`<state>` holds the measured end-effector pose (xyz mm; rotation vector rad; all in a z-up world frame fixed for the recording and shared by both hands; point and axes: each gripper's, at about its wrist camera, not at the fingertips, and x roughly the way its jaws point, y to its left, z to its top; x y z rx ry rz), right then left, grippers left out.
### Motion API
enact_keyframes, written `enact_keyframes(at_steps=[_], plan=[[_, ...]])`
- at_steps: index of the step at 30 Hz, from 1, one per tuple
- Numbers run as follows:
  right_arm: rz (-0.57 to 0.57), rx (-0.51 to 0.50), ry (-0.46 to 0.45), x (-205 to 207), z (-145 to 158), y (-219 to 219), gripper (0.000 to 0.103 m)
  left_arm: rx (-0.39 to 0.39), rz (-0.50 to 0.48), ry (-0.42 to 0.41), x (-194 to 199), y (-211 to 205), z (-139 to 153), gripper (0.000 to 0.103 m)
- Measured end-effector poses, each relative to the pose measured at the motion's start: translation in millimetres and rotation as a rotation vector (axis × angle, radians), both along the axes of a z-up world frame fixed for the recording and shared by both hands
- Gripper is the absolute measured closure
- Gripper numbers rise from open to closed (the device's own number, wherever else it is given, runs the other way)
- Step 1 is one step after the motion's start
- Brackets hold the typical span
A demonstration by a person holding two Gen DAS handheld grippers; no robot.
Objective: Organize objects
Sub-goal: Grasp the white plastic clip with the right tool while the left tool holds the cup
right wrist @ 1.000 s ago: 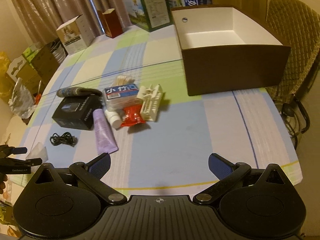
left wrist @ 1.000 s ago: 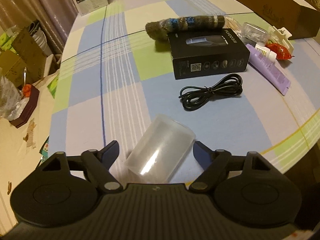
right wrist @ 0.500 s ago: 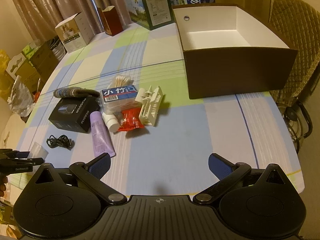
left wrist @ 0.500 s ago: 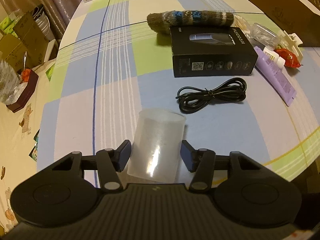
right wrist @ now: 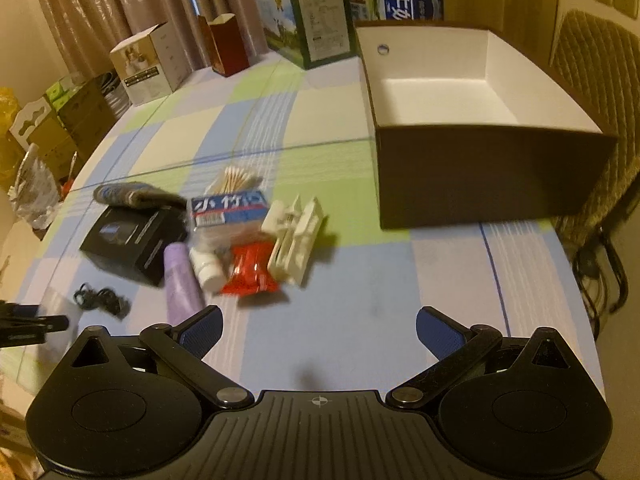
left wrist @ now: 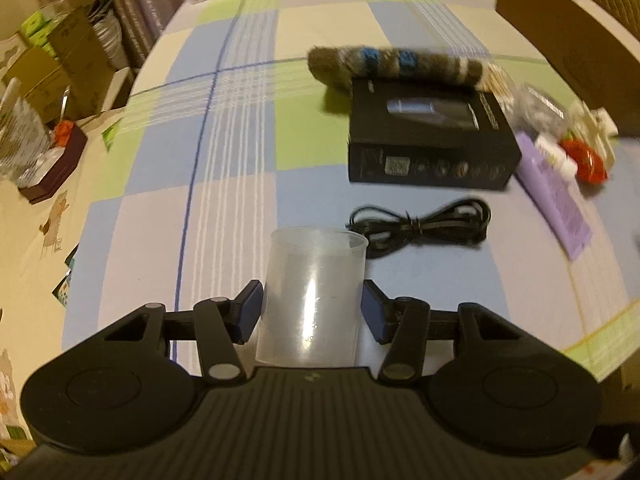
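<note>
Cup (left wrist: pixel 312 296) gripped in left claw (left wrist: pixel 312 312), long axis fwd, mouth facing away; right claw (right wrist: pixel 318 332) open.

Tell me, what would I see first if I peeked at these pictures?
First you'd spot the clear plastic cup, right up close between the blue pads of the left gripper. Next comes the big brown box with its white inside, open and sitting at the far right of the checked tablecloth. In the middle lies a jumble of small things, with a bright red packet standing out.
</note>
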<state>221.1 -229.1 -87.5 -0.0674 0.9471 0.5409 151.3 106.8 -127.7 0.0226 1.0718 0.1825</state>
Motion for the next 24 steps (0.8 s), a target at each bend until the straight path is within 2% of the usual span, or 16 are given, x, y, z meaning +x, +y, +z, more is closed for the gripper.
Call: enact_keyframes(at_steps=[6, 16, 21, 24], plan=[[0.046, 0.003, -0.024, 26, -14, 27, 0.040, -0.004, 0.063, -0.036, 9, 2, 17, 0.055], [0.050, -0.014, -0.007, 69, -35, 64, 0.047, -0.007, 0.154, -0.066, 25, 9, 31, 0.055], [0.037, -0.028, 0.033, 85, -47, 73, 0.059, -0.006, 0.167, -0.062, 34, 7, 32, 0.055], [0.041, -0.022, 0.044, 89, -50, 72, 0.062, -0.005, 0.166, -0.060, 38, 4, 32, 0.054]])
